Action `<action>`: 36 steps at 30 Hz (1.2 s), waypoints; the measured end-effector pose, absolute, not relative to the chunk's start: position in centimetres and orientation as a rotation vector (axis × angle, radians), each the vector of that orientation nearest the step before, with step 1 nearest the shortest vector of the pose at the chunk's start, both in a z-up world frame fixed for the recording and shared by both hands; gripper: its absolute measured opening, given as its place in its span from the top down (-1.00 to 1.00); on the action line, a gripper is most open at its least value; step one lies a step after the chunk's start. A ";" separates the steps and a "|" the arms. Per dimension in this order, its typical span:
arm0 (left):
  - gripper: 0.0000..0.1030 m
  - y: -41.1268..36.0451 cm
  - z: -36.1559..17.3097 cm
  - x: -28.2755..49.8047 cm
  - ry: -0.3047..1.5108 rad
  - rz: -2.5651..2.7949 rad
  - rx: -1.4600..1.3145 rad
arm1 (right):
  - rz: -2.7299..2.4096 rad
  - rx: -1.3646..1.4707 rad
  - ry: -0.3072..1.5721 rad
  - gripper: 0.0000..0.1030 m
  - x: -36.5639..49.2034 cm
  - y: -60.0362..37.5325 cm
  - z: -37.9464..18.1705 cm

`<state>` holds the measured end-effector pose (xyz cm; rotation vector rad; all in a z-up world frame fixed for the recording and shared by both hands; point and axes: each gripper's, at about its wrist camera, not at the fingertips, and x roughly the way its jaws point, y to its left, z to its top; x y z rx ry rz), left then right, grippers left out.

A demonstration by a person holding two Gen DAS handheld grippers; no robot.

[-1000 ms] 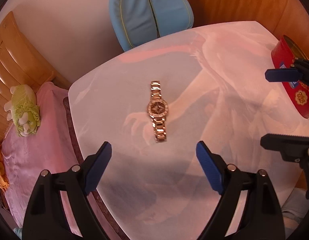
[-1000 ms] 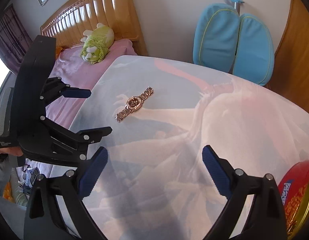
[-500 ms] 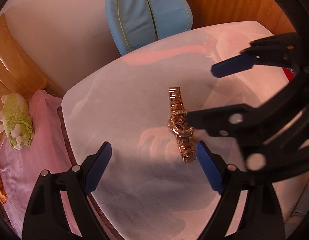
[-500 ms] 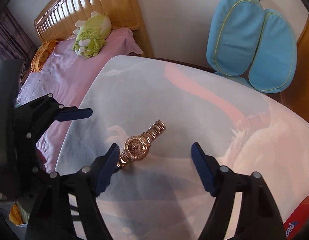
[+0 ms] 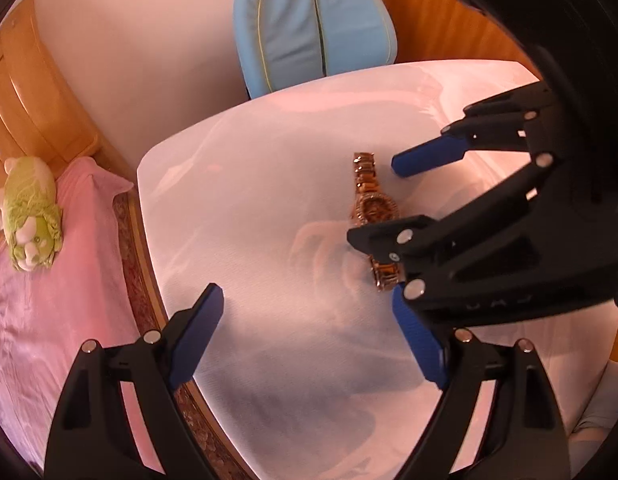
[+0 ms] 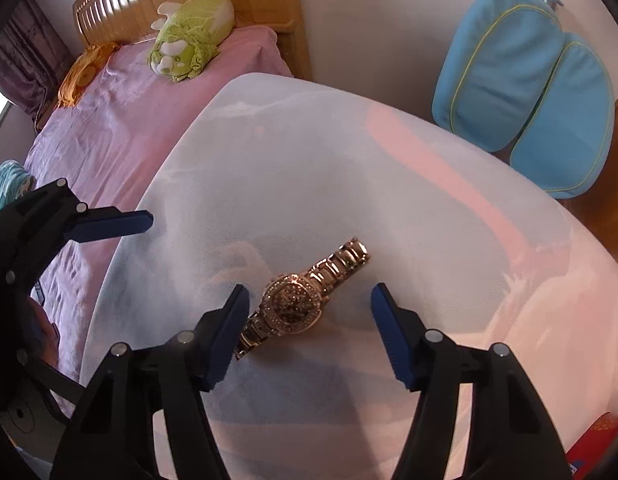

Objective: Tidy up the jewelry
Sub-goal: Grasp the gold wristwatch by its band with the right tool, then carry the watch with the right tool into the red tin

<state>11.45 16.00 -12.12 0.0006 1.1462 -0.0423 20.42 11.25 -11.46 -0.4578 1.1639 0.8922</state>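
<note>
With the right claw closing astride the watch and nothing gripped yet, its pads may skid the watch across the slick tabletop; left claw gapes empty.

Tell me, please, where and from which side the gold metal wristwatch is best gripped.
Probably at the round jewelled case of the gold metal wristwatch, from above. It lies flat on the white cloth, the case being its thickest part. The right gripper already straddles it, closing, fingers not yet touching.
</note>
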 end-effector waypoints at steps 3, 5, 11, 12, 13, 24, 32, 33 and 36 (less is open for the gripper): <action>-0.64 16.2 -12.2 11.5 1.139 -0.038 0.009 | 0.864 -0.464 1.144 0.07 20.2 11.3 -11.3; -0.64 16.2 -12.2 11.3 1.137 -0.042 0.004 | 0.857 -0.458 1.140 0.27 20.1 11.3 -11.2; -0.64 16.5 -12.3 10.8 1.136 -0.056 -0.010 | 0.856 -0.405 1.149 0.33 19.8 10.3 -10.5; -0.64 16.4 -12.2 10.9 1.134 -0.058 -0.007 | 0.856 -0.399 1.142 0.34 19.7 10.1 -10.2; -0.64 16.3 -12.1 10.9 1.130 -0.061 -0.004 | 0.858 -0.391 1.128 0.34 19.5 9.7 -9.8; -0.64 12.9 -9.8 10.5 1.077 -0.126 0.021 | 0.814 -0.297 1.044 0.34 17.9 3.7 -6.1; -0.44 6.0 -6.4 10.1 1.046 -0.152 0.144 | 0.786 -0.204 0.932 0.34 15.5 -5.4 -2.1; -0.12 4.5 -6.0 10.2 1.052 -0.166 0.174 | 0.782 -0.187 0.916 0.34 15.3 -7.0 -1.6; 0.51 0.0 -4.6 10.5 1.056 -0.150 0.240 | 0.763 -0.136 0.864 0.34 14.5 -12.7 0.1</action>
